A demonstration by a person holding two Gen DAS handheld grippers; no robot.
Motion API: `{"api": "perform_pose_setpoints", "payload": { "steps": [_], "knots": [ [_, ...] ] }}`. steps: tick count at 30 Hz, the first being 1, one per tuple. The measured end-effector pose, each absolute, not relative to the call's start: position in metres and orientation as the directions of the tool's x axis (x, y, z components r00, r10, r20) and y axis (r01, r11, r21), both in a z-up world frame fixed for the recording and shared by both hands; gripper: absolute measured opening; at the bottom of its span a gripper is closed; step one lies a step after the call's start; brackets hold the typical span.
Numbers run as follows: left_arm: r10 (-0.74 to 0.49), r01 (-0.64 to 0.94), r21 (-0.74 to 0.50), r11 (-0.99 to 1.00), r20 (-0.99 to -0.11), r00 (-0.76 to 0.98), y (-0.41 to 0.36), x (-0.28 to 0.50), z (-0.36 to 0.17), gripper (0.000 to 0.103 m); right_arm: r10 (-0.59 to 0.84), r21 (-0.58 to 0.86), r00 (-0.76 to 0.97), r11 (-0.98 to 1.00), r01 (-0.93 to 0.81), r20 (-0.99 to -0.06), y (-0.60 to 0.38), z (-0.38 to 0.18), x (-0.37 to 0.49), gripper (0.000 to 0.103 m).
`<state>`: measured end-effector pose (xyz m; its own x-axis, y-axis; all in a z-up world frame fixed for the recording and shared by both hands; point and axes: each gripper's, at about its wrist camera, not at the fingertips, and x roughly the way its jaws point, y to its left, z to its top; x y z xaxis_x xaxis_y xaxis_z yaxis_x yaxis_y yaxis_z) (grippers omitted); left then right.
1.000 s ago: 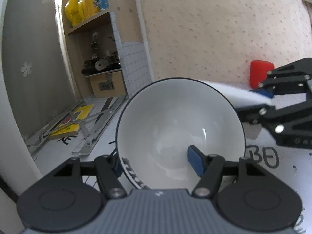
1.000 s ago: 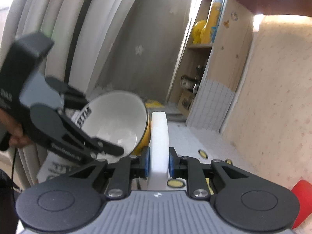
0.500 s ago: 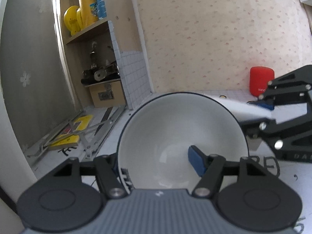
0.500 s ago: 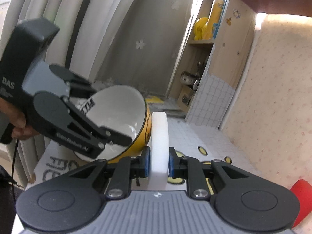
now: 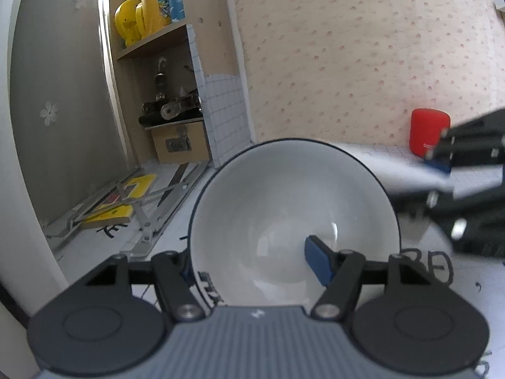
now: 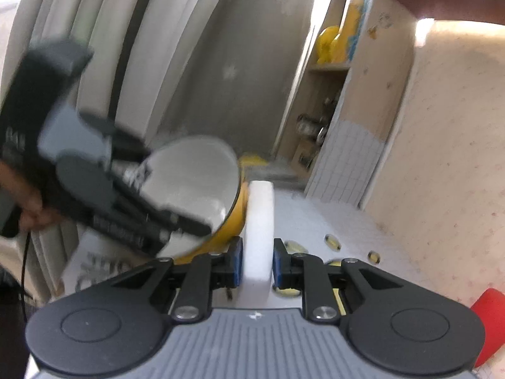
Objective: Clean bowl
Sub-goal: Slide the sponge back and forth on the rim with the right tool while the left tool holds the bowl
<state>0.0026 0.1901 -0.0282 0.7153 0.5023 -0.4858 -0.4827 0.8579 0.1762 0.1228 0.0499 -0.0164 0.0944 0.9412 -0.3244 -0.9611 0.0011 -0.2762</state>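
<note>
Right gripper has swung its white sponge closer to the bowl's yellow outside, both views now motion-blurred. Left gripper pinches the bowl wall, lower centre of frame, tilted. Sponge clamped tight. Best move: steady bowl, press sponge flat inside, sweep round. Red speaker far right.

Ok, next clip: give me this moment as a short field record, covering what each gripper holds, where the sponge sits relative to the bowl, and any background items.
left gripper: shut on the bowl's rim, one finger inside, one outside
bowl: white inside, yellow outside, tilted, held off the table
right gripper: shut on the sponge
sponge: white, upright, at the bowl's outer wall; contact unclear through blur
bowl interior: no residue visible
red cylinder: on the table by the wall
shelf: holds yellow items
</note>
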Motion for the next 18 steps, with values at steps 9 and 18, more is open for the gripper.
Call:
{"api": "perform_pose_setpoints", "payload": {
  "steps": [9,18],
  "knots": [
    [0.494,-0.481,0.164,0.861,-0.492,0.717,0.192,0.003,-0.029,0.068,0.906,-0.308,0.104,-0.030,-0.951,-0.409,0.060,-0.029,0.120,0.019],
    [0.467,-0.436,0.186,0.880,-0.503,0.728,0.189,0.008,-0.030,0.069,0.922,-0.286,0.101,-0.011,-0.958,-0.375,0.054,-0.023,0.126,0.019]
  ]
}}
